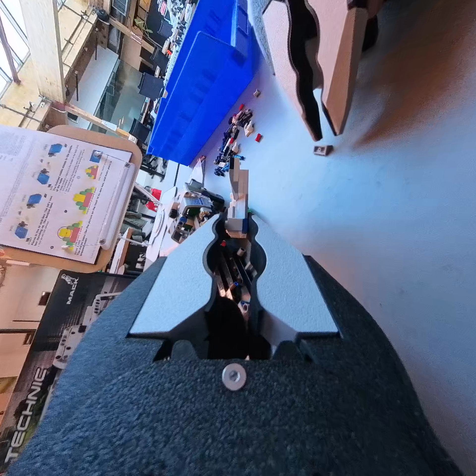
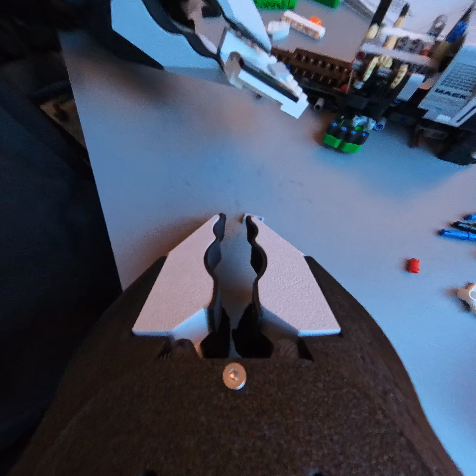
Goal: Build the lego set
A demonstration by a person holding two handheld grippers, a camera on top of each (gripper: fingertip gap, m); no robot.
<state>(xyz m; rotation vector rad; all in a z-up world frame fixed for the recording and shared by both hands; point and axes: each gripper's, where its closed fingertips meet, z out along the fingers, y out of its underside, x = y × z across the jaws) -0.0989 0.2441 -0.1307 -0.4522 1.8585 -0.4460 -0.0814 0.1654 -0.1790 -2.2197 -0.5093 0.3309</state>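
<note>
My left gripper (image 1: 236, 222) is shut on a white and grey lego assembly (image 1: 239, 195), held sideways just above the white table (image 1: 360, 231). The right wrist view shows that gripper (image 2: 242, 55) at the top with the assembly (image 2: 273, 87) sticking out of it. My right gripper (image 2: 235, 217) is low over the table, jaws a narrow gap apart and empty. A small flat tile (image 2: 253, 218) lies at its right fingertip. In the left wrist view the right gripper (image 1: 327, 136) hangs just short of that tile (image 1: 323, 149).
A blue bin (image 1: 206, 90), a pile of small parts (image 1: 231, 139), a partly built truck (image 1: 190, 213), an instruction sheet on a clipboard (image 1: 59, 195) and the set's box (image 1: 64, 322) surround the work area. Green and black pieces (image 2: 345, 139), a red piece (image 2: 412, 265) and blue pins (image 2: 458, 231) lie on the right. There is about 10 cm between the tips of the two grippers.
</note>
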